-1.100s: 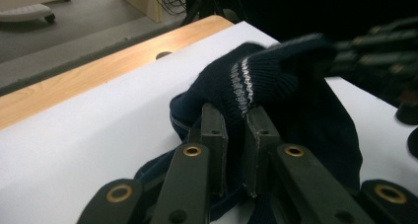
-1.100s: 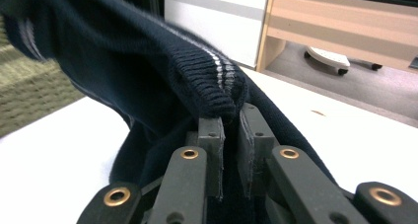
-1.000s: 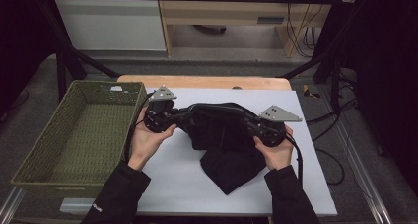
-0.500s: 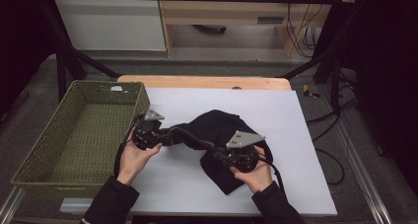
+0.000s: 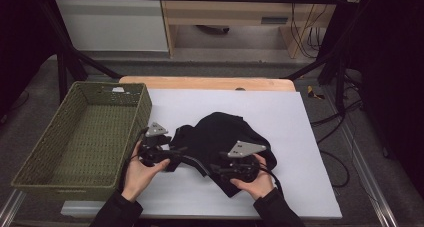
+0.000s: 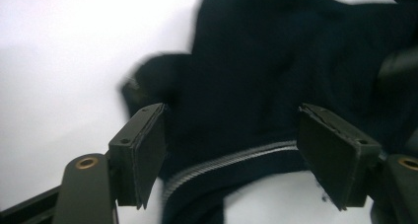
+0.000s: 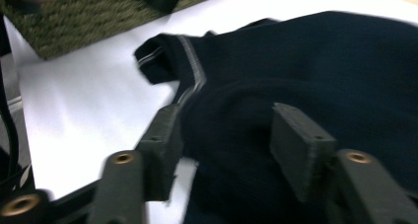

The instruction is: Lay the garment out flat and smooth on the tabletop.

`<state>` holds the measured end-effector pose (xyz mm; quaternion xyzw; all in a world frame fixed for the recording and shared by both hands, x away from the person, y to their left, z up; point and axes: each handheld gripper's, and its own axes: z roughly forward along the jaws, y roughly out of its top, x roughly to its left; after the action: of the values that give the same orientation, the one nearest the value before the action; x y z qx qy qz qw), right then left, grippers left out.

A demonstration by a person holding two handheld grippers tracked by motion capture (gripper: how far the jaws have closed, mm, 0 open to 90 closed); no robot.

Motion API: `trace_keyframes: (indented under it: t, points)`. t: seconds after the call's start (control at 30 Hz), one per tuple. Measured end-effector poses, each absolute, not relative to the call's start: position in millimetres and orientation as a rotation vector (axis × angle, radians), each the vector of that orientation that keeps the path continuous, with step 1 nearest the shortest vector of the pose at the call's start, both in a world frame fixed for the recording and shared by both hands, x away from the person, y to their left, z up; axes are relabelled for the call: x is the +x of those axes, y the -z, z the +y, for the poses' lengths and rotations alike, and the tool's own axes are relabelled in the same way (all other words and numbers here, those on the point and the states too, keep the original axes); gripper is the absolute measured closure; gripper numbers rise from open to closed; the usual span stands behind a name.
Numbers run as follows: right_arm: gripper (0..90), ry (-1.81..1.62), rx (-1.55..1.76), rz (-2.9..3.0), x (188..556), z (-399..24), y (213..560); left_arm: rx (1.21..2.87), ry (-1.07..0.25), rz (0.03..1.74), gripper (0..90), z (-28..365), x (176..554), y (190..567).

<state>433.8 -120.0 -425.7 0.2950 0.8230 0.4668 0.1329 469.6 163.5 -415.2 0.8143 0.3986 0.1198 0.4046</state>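
High view hides both grippers' fingers; gripper views show them just opened, apart over the dark garment (image 5: 225, 137)

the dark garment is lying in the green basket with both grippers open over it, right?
Not quite: the dark garment lies on the white table, beside the green basket, as the high view shows. Both the left gripper and right gripper are open over it.

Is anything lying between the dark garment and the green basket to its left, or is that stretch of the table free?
Nothing visible blocks the way. The dark garment lies on the white table, and between it and the green basket are only bare table and the left hand-held gripper, whose jaws have just been opening beside the cloth.
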Motion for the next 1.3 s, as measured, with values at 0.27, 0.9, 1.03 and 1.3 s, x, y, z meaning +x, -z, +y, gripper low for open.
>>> trace_keyframes:
  t: [0.27,0.9,1.03,1.3]
  points:
    - [27.4,-1.233,1.085,2.285,424.5,-184.9,440.5,2.139,-0.212,0.892,26.5,121.6,462.0,433.1]
    - [84.5,-1.138,1.143,2.349,421.6,-210.3,450.3,2.246,-0.154,0.874,72.1,80.2,468.4,448.6]
    - [85.3,-1.105,1.167,2.324,423.5,-223.6,441.4,2.159,-0.113,0.890,75.0,103.0,471.4,428.0]
    - [85.2,-1.031,1.169,2.169,434.3,-252.2,418.6,2.105,-0.204,0.904,77.4,138.4,465.0,402.0]
